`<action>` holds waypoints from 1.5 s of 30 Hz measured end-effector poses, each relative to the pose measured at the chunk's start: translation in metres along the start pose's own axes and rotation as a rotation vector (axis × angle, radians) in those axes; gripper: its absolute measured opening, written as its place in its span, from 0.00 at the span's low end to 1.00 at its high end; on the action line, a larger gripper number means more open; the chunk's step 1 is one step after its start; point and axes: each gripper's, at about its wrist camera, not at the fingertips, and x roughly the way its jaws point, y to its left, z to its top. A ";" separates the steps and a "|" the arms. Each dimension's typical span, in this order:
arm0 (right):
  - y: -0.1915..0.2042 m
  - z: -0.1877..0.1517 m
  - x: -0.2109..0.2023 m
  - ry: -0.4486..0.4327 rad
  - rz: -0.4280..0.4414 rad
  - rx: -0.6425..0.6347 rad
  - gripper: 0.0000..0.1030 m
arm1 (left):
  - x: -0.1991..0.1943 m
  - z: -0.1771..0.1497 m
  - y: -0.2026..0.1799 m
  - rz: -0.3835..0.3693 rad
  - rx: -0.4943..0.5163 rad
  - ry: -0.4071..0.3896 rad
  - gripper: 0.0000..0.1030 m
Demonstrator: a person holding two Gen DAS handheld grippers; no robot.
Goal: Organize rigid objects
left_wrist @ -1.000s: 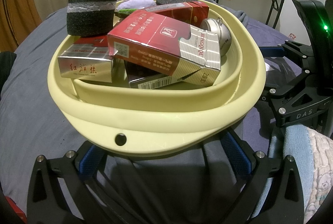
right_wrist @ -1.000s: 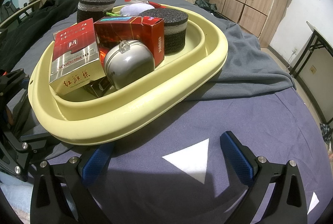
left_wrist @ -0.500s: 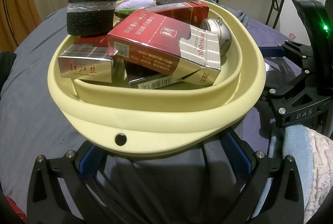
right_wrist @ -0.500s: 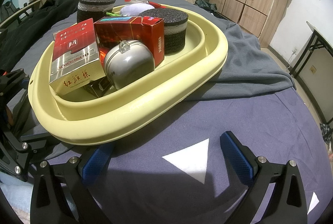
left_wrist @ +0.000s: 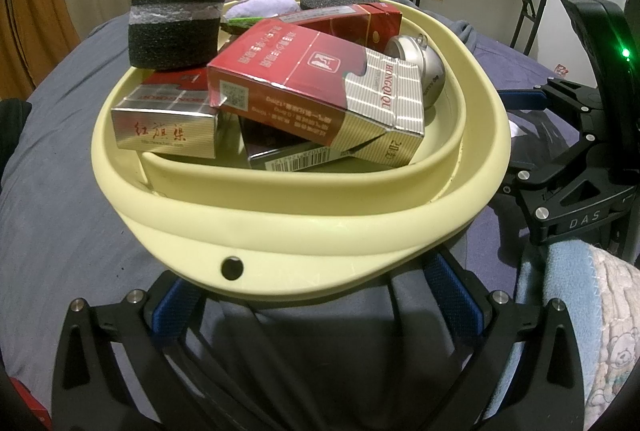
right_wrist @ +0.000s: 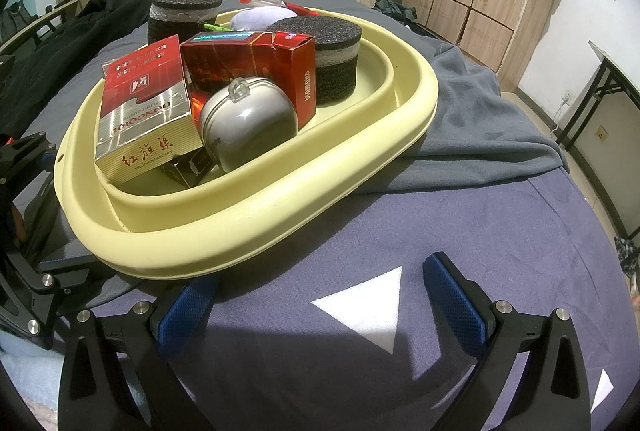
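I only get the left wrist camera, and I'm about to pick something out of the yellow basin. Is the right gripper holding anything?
Observer: No. The right gripper is open and empty, over purple bedding beside the basin.
Operator: How much of the silver round case is exposed?
Observer: Its whole domed front shows. The silver case sits between the red-and-silver pack and the DIAMOND box.
Operator: And the foam roll at the back right?
Observer: That foam roll stands upright behind the DIAMOND box, with a pale band round its middle.
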 end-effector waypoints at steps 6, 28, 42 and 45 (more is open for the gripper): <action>0.000 0.000 0.000 0.000 0.000 0.000 1.00 | 0.000 0.000 0.000 0.000 0.000 0.000 1.00; 0.001 0.000 0.000 0.000 0.000 0.000 1.00 | 0.000 -0.001 0.000 0.000 0.000 0.000 1.00; -0.001 0.000 0.000 0.000 -0.002 -0.002 1.00 | 0.000 0.000 0.000 -0.001 -0.001 0.000 1.00; -0.001 0.001 0.002 -0.001 0.001 0.000 1.00 | 0.001 0.001 -0.001 0.001 0.001 0.001 1.00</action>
